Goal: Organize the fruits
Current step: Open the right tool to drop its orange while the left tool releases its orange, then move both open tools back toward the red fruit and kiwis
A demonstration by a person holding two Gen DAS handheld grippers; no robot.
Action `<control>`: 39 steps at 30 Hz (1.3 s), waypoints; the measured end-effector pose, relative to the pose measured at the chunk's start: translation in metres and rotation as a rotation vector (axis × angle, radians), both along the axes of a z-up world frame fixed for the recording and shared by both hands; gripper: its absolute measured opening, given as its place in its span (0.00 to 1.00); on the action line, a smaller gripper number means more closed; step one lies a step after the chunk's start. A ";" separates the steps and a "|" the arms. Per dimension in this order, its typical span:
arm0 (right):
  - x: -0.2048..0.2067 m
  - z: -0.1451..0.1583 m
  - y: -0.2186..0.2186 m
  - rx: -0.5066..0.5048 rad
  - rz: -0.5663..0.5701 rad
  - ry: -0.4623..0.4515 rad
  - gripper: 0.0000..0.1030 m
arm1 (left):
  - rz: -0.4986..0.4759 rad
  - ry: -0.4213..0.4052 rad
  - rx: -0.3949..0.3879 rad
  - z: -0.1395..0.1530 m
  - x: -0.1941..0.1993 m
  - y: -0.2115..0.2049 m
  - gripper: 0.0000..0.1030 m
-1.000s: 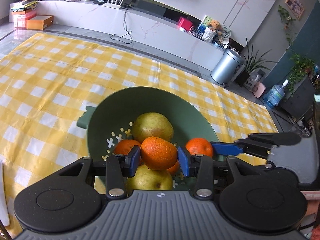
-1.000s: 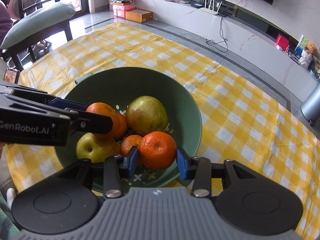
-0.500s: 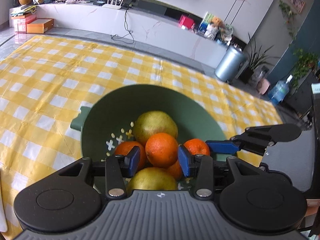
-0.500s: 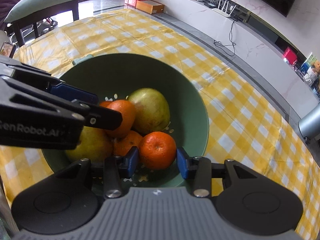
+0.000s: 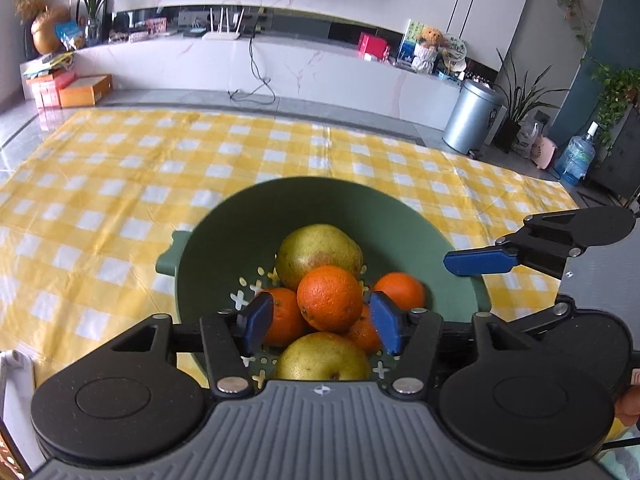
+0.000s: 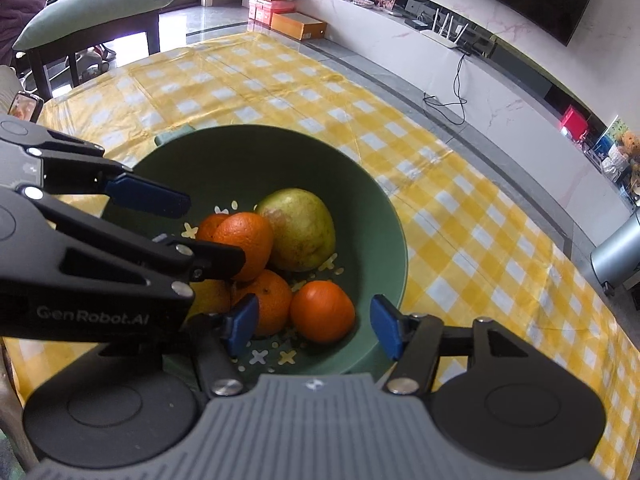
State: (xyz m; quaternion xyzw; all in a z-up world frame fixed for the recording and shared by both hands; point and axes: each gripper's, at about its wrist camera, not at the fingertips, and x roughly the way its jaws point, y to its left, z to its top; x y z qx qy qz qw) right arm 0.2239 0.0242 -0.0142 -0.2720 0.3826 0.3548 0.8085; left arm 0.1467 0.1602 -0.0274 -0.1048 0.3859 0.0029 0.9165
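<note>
1. Yellow-and-white checked cloth (image 5: 120,184) covers the worktop; a green bowl (image 5: 320,200) with a perforated floor sits on it, a small tab handle (image 5: 168,256) on its left rim.
2. Left tongs (image 5: 322,320): jaws have just been opening. The blue pads stand clear on either side of an orange (image 5: 329,298) that rests on top of the pile; gap visible on both sides, so released.
3. Bowl contents, left wrist view, left to right: an orange (image 5: 284,316) behind the left pad, the top orange, a far pear (image 5: 318,254) behind it, a near pear (image 5: 322,356) below it, and an orange (image 5: 400,290) at the right.
4. Right tongs (image 6: 312,326): jaws have just been opening. An orange (image 6: 322,312) lies between the pads on the bowl floor, apart from both; released. Its own view also shows the left tongs (image 6: 200,236) reaching in over the pile from the left.
5. Right tongs (image 5: 476,262) show in the left wrist view over the bowl's right rim.
</note>
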 end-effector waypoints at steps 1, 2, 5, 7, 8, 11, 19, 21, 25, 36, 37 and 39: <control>-0.001 0.002 -0.001 0.006 -0.003 -0.003 0.58 | 0.001 -0.010 -0.004 0.001 -0.002 0.000 0.65; -0.003 0.004 -0.003 0.014 -0.007 -0.006 0.58 | 0.004 -0.021 -0.007 0.003 -0.004 0.000 0.65; -0.008 0.013 -0.011 0.045 -0.031 -0.024 0.64 | 0.014 -0.079 0.000 0.011 -0.013 -0.001 0.66; -0.014 0.019 -0.019 0.076 -0.056 -0.041 0.67 | 0.015 -0.129 0.011 0.017 -0.021 -0.005 0.67; -0.016 0.023 -0.024 0.094 -0.073 -0.048 0.68 | 0.012 -0.152 0.014 0.020 -0.025 -0.007 0.67; -0.026 0.031 -0.043 0.150 -0.129 -0.062 0.71 | -0.009 -0.217 0.008 0.029 -0.036 -0.014 0.68; -0.059 0.033 -0.103 0.236 -0.269 -0.092 0.76 | -0.105 -0.311 0.020 0.042 -0.054 -0.045 0.69; -0.067 0.030 -0.118 0.256 -0.311 -0.083 0.76 | -0.129 -0.321 0.025 0.042 -0.058 -0.053 0.70; -0.081 0.018 -0.146 0.303 -0.405 -0.041 0.77 | -0.173 -0.314 0.012 0.036 -0.064 -0.067 0.70; -0.096 -0.010 -0.177 0.362 -0.528 0.023 0.77 | -0.275 -0.173 0.020 0.005 -0.081 -0.088 0.70; -0.097 -0.011 -0.177 0.364 -0.521 0.025 0.77 | -0.279 -0.158 0.018 0.002 -0.083 -0.089 0.70; -0.098 -0.014 -0.176 0.362 -0.509 0.029 0.77 | -0.300 -0.120 0.005 -0.004 -0.085 -0.088 0.70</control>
